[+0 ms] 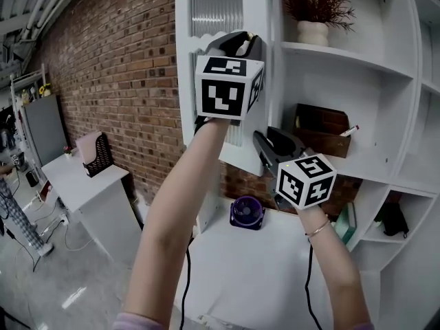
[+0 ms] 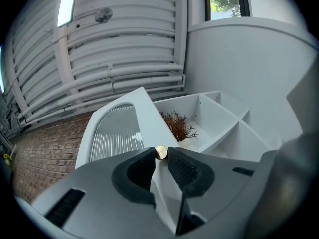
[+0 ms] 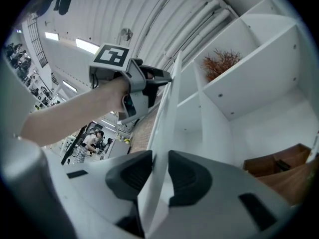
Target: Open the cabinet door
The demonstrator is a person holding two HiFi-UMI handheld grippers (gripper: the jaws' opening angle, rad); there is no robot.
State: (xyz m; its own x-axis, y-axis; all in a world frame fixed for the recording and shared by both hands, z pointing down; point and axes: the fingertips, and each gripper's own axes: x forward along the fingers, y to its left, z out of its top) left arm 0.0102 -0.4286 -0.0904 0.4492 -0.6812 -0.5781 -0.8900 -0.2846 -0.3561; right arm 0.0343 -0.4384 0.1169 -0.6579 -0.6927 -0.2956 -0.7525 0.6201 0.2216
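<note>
Most is done: the cabinet door stands open, its knob clamped between the left gripper fingers; the right gripper apparently pinches the door's edge between its narrowed fingers. Only a little swing remains.

white cabinet door with a ribbed, clear glass panel; brassy gold knob. grey left gripper and grey right gripper, black pads, black-and-white square markers on their cubes. red-brown brick wall with pale mortar lines. white shelves; dark red plant in a cream pot; brown box; purple fan; white table; black cables.
</note>
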